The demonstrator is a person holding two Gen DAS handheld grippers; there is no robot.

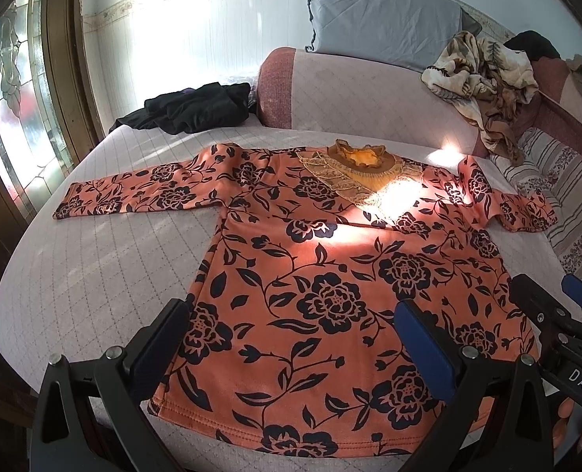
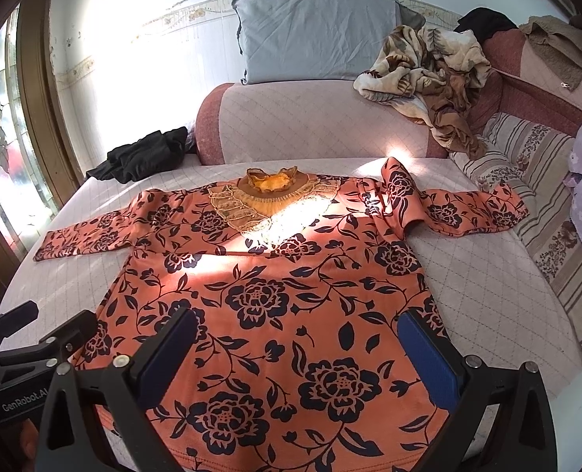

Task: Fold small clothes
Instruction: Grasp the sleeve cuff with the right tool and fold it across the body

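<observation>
On the bed [image 1: 74,275], the orange flower shirt [image 1: 330,275] lies flat, its bottom edge cut off. Both hand-held grippers, left [image 1: 291,338] and right [image 2: 295,350], hang wide open, holding nothing. Sun hides the collar.

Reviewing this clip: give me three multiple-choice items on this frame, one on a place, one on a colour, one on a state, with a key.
1. Where does the black garment lie?
A. on the orange top
B. on the bed beyond the top's left sleeve, near the window
C. on the grey pillow

2. What colour is the flower print on the floral top?
A. white
B. green
C. dark navy to black

3. How does the right sleeve lie?
A. bent and bunched near the shoulder
B. folded across the chest
C. tucked under the body

Key: 1 B, it sits at the far left of the mattress; 2 C, dark blooms on orange; 3 A, the sleeve kinks upward before running outward. Both the left gripper and right gripper are open above the hem.
</observation>
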